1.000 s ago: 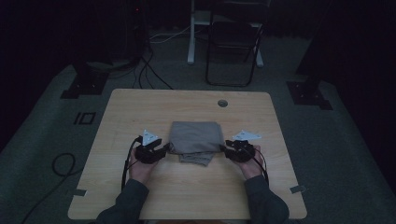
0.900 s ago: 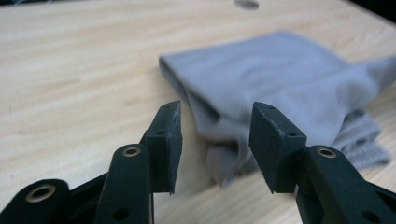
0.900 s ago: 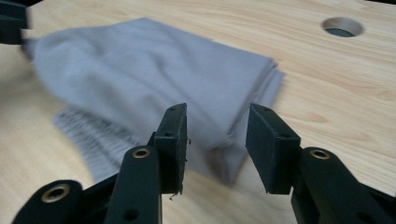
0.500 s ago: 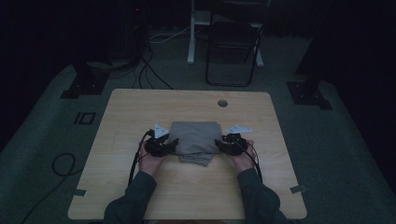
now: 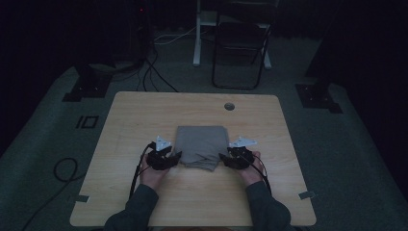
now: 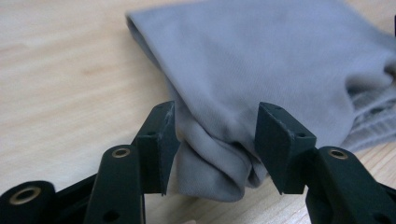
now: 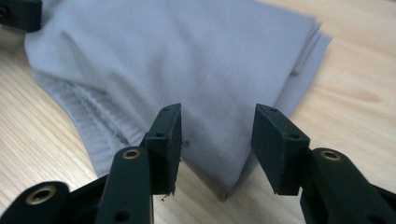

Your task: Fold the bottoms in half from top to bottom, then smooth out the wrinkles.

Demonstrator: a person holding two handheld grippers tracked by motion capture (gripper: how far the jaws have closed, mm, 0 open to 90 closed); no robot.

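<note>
A folded grey cloth lies flat in the middle of the wooden table. My left gripper is at the cloth's near left corner. In the left gripper view its jaws stand open around a rumpled fold of the cloth, having just been opening. My right gripper is at the near right corner. Its jaws are open too and have just been opening, with the cloth's pointed corner lying loose between them, clear of both pads. A ribbed hem shows under the top layer.
A round cable hole sits near the table's far edge. Beyond the table stand a dark chair and a white post. Cables run over the floor at the far left. Bare wood surrounds the cloth on all sides.
Both hands have come inward from the sides to the cloth's near corners. The cloth itself lies where it was.
</note>
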